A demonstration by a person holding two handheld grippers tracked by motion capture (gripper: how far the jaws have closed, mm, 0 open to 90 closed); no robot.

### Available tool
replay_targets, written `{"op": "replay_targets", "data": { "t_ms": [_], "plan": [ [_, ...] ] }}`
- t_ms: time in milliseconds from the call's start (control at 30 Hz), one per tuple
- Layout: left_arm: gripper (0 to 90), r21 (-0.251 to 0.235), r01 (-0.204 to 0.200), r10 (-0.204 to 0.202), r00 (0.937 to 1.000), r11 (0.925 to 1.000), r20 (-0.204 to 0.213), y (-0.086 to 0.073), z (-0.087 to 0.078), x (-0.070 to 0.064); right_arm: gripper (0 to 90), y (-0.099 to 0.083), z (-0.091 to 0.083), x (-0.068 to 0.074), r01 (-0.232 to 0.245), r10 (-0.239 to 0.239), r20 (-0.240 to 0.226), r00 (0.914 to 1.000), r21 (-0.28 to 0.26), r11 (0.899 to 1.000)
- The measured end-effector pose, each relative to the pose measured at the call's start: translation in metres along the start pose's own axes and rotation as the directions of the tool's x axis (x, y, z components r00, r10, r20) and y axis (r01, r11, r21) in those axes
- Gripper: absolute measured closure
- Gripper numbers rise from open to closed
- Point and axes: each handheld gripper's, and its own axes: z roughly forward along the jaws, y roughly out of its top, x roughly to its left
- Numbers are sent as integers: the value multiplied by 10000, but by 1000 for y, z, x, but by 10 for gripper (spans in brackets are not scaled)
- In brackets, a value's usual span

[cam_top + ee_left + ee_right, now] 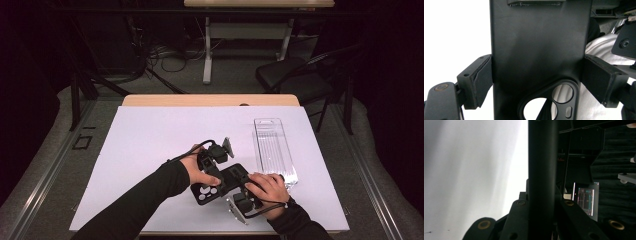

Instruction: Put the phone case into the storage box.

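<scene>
Right gripper (239,196) near table edge, jaws clamped across thin edge of case (220,184). Left gripper (214,170) just beyond, pads (482,80) pressed on both long sides of case. Case held off mat (150,150), camera cutout empty. Tray (274,150) farther right, empty; placement judged outstanding.

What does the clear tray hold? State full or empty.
Empty: the clear tray shows only its ribbed floor in the high view, while both grippers hold the black phone case beside it.

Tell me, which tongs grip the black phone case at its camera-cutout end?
The left tongs clamp the phone case beside its cutouts; the right tongs hold its opposite end.
</scene>
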Motion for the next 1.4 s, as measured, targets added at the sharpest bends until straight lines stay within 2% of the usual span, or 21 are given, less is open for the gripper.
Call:
{"op": "replay_targets", "data": {
  "t_ms": [333,400,533,1400],
  "plan": [
    [149,-10,13,-13,10000,10000,27,0,1,0,857,0,0,0,117,-118,-3,9999,-25,9999],
    [149,-18,19,-19,10000,10000,31,0,1,0,861,1,-1,-1,192,-190,-200,9996,126,9997],
    [147,-13,47,-47,10000,10000,84,0,1,0,869,0,0,0,76,-76,-19,10000,-18,10000],
    [135,-95,255,-251,9988,9996,422,-2,2,3,887,-1,-2,1,-127,127,-89,9999,-71,9999]
  ]
}}
